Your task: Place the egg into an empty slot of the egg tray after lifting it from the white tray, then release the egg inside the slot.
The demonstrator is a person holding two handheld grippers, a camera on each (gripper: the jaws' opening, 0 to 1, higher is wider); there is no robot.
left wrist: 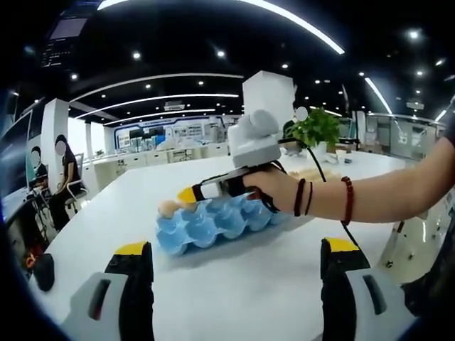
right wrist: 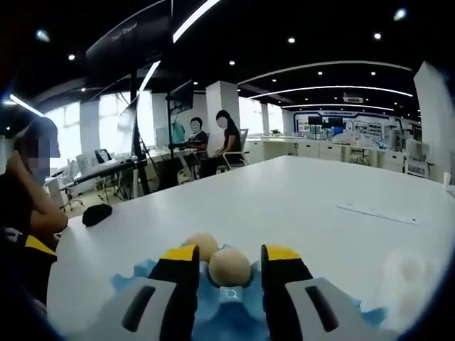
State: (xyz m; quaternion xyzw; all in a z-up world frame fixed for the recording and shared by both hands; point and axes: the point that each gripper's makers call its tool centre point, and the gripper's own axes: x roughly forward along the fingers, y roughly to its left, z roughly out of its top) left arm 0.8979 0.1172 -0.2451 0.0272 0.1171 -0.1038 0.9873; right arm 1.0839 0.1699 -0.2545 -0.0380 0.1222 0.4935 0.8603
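Left gripper view: the left gripper (left wrist: 237,266) rises from 6 o'clock with its 2 yellow-tipped jaws spread wide and nothing between them, above the white table (left wrist: 242,284). At centre lies the blue egg tray (left wrist: 217,222). From 3 o'clock a hand (left wrist: 274,188) with dark bead bracelets at the wrist reaches in, holding the right gripper (left wrist: 186,195), whose yellow tip points toward 9 o'clock over the tray's left end. An egg (left wrist: 168,208) sits in the tray just below that tip. A potted plant (left wrist: 316,129) stands on the table at 2 o'clock. A seated person (left wrist: 65,177) is at 9 o'clock

Right gripper view: the right gripper (right wrist: 229,264) comes up from 6 o'clock, its jaws partly open on either side of an egg (right wrist: 229,268); whether the pads touch it I cannot tell. That egg rests low in a slot of the egg tray (right wrist: 131,273). A second egg (right wrist: 204,244) lies just behind it toward 11 o'clock. A dark object (right wrist: 97,214) lies on the table (right wrist: 298,206) at 9 o'clock
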